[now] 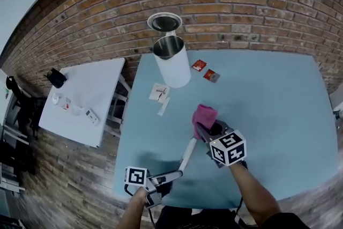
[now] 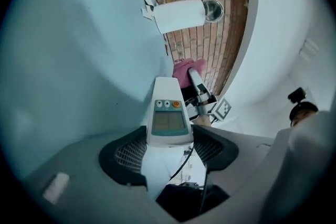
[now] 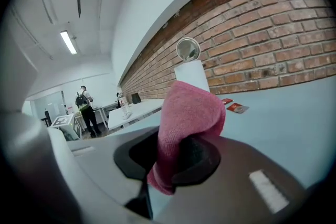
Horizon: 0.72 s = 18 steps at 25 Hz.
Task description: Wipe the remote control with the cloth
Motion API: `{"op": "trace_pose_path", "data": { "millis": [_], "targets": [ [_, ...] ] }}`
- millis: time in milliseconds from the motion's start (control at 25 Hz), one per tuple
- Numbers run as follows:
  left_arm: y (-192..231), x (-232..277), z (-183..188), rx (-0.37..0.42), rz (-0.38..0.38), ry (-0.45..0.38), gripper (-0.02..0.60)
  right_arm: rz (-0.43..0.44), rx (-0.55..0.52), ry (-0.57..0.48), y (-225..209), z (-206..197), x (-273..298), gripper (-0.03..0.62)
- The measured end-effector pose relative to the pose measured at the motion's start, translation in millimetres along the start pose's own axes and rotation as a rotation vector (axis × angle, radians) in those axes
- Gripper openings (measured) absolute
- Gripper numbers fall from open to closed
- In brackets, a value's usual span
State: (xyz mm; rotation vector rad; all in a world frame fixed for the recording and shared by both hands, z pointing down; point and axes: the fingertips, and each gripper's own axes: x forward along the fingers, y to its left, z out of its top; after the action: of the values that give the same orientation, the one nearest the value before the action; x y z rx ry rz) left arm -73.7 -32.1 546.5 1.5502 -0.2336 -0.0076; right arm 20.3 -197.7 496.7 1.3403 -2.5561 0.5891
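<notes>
My left gripper [image 1: 172,174] is shut on the lower end of a long white remote control [image 1: 187,154] and holds it above the light blue table [image 1: 268,104] near the front edge. In the left gripper view the remote control [image 2: 168,113] sits between the jaws, its screen and orange button facing the camera. My right gripper [image 1: 207,129] is shut on a folded pink cloth [image 1: 205,115]. The cloth [image 3: 188,113] sticks up from between the jaws in the right gripper view. It hangs just past the remote's far tip; I cannot tell whether they touch.
A tall white open container [image 1: 172,61] stands at the table's back, its round lid [image 1: 164,22] behind it by the brick wall. Two red packets [image 1: 204,70] and white paper slips [image 1: 160,95] lie nearby. A white side table [image 1: 86,99] with small items stands left.
</notes>
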Motion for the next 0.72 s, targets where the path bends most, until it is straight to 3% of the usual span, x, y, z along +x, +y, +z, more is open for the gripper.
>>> {"op": "trace_pose_path", "data": {
  "millis": [200,400,720],
  "targets": [
    [-2,-6,10,-0.122,-0.124,-0.126,0.275,-0.019,-0.064,0.051,9,-25,6,0.069],
    [0,-7,14,-0.187,-0.168,-0.205,0.273,-0.048,-0.083,0.089,10,-46,2,0.069],
    [-2,1,12,-0.198,-0.172,-0.21,0.273,0.094,-0.115,0.109,42,-60,1,0.069]
  ]
}}
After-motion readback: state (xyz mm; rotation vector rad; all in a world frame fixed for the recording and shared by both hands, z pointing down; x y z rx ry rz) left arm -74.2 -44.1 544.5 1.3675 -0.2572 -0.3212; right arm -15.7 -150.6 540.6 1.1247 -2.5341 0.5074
